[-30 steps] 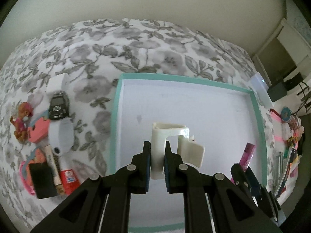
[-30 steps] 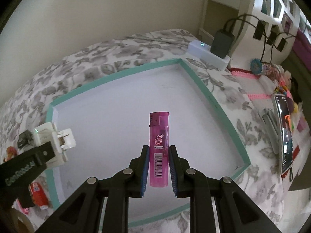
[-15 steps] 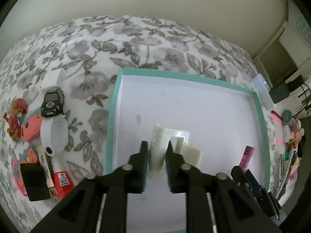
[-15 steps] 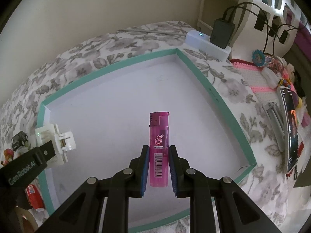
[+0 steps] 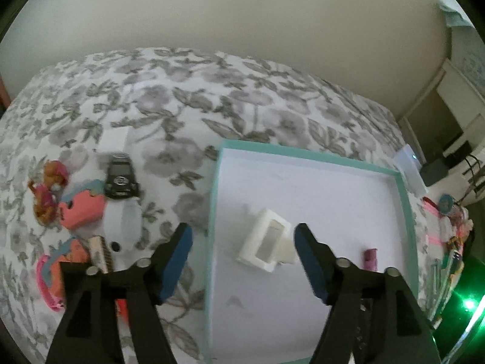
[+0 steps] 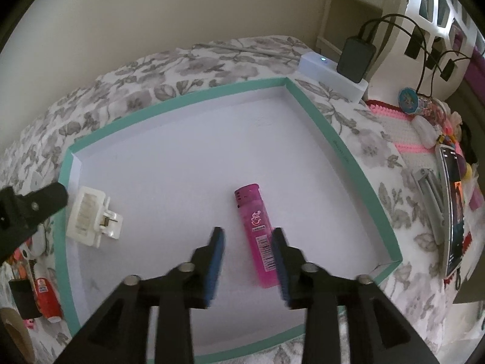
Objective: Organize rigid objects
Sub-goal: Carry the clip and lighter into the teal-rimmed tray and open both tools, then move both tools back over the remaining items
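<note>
A shallow white tray with a teal rim (image 5: 215, 200) (image 6: 330, 133) lies on the floral bedspread. A white hair clip (image 5: 265, 240) (image 6: 91, 217) lies inside it near the left wall. A pink lighter (image 6: 257, 236) lies flat on the tray floor; its top shows in the left wrist view (image 5: 370, 257). My left gripper (image 5: 242, 261) is open and empty, above the clip. My right gripper (image 6: 247, 261) is open and empty, jaws either side of the lighter's lower end.
Left of the tray lie a black toy car (image 5: 119, 177), a pink toy (image 5: 80, 209), a dog figure (image 5: 47, 191) and a glue tube (image 6: 44, 295). Right of it are a white charger box (image 6: 332, 74), a phone (image 6: 453, 209) and trinkets.
Both grippers opened. The left let go of the white clip and the right let go of the pink lighter; both now lie on the tray floor. Both grippers pulled back a little.
</note>
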Demonstrator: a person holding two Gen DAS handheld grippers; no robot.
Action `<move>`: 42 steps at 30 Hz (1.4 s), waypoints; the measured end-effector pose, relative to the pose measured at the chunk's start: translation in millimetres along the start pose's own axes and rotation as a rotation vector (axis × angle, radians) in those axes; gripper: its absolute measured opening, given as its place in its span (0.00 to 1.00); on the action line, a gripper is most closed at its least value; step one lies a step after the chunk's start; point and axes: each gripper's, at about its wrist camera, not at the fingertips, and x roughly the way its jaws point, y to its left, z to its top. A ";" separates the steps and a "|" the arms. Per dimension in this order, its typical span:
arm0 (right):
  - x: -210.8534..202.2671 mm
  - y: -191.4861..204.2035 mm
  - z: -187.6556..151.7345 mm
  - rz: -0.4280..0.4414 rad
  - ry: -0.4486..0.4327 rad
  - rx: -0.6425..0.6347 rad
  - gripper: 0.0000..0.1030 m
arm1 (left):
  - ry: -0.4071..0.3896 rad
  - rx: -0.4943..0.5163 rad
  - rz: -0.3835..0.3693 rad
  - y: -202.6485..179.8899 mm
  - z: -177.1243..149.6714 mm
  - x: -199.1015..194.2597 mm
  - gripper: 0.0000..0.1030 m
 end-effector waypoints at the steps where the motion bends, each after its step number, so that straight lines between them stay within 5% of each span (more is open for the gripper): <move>1: -0.3 -0.2 -0.1 0.001 -0.003 0.001 0.53 | -0.002 -0.006 0.005 2.5 0.5 -0.3 0.78; 13: 0.9 0.3 -1.3 0.037 -0.017 0.010 1.00 | -0.015 -0.015 0.096 22.5 5.6 -2.3 0.79; 20: 0.0 -2.9 -0.7 0.097 -0.016 0.044 1.00 | -0.035 0.011 0.153 21.9 6.7 -9.3 0.79; 30: -21.4 9.5 4.4 0.102 -0.069 0.010 1.00 | -0.087 -0.060 0.099 42.7 15.6 -39.9 0.79; 34: -38.1 15.4 6.0 0.140 -0.116 0.010 1.00 | -0.123 -0.093 0.029 59.3 25.1 -59.3 0.89; 42: -78.1 55.3 6.7 0.228 -0.208 -0.096 1.00 | -0.268 -0.113 0.093 123.8 45.7 -113.4 1.00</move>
